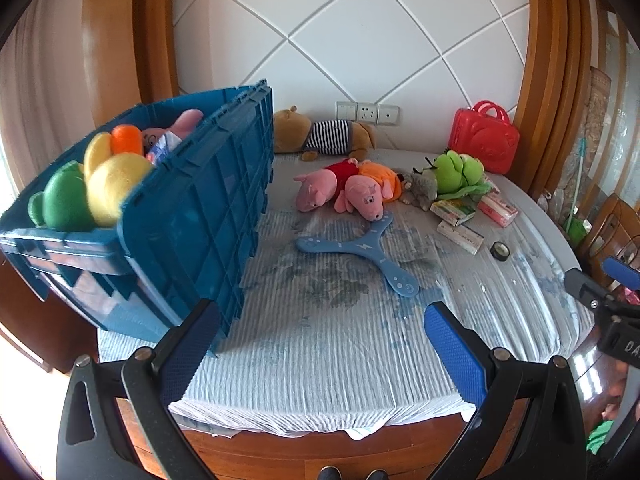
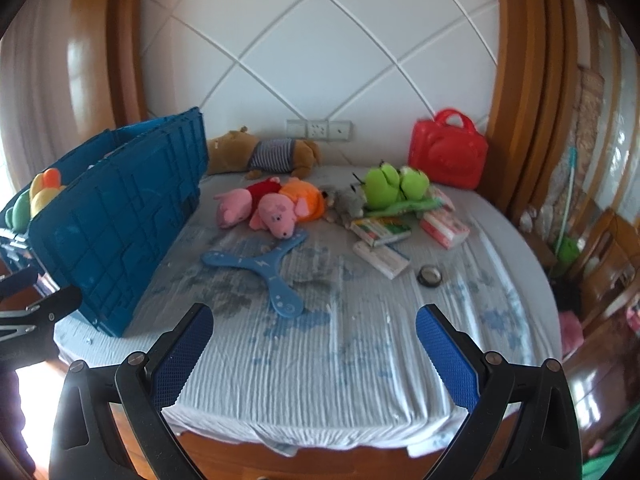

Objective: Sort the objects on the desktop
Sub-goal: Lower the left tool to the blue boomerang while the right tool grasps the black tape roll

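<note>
Left hand-held gripper point(image 1: 320, 344): jaws spread wide, nothing between them, hovering over the near edge of the tabletop point(image 1: 328, 360), which carries a pale blue striped cloth. Right hand-held gripper point(image 2: 314, 344): likewise wide apart and empty, over the same near edge. Blue crate point(image 1: 192, 216): at the left, just beyond the left gripper's left finger, holding a yellow plush point(image 1: 114, 188), a green plush point(image 1: 64, 200) and other soft toys. Blue three-armed boomerang point(image 2: 264, 266): flat on the cloth, ahead of both grippers and well apart from them. Two pink pig plushes point(image 2: 260, 208): just behind the boomerang, one snout touching its arm. Green frog plush point(image 2: 394, 186) and small grey plush point(image 2: 348, 202): farther back to the right. Flat boxes point(image 2: 382, 244), roll of tape point(image 2: 430, 276): right of the boomerang. Brown striped-shirt plush point(image 2: 264, 154) and red toy case point(image 2: 446, 160): along the far wall.
</note>
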### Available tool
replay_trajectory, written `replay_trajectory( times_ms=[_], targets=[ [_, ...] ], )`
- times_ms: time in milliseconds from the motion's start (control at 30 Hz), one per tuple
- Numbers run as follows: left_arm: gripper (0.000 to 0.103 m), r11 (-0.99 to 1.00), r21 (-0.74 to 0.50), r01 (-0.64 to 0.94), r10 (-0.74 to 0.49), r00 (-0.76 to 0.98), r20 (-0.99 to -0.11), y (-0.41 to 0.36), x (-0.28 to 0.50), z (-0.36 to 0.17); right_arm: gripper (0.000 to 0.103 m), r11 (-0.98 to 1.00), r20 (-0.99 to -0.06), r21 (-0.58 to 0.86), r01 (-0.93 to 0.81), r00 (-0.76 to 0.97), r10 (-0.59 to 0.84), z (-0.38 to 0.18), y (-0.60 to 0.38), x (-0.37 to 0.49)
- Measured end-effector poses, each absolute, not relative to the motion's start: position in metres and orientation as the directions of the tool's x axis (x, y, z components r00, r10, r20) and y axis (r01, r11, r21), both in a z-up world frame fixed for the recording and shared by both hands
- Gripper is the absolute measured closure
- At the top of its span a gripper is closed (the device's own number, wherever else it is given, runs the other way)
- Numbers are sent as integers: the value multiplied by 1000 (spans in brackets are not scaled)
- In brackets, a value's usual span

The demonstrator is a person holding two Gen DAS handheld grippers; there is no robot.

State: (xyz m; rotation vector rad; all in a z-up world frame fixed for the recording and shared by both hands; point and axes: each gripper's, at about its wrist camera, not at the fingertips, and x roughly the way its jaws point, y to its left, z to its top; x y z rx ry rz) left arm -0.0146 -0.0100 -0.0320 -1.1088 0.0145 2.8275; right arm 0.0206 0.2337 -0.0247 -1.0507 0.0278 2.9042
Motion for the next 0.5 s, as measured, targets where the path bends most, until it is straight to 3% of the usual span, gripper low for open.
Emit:
replay_trajectory(
  times_ms=[500],
  targets=[
    [0,-979,-74,-191,151,-426,-892,63,-113,-153,0,-975,-791,75,-209,-608,70,-113,332,-32]
  ],
)
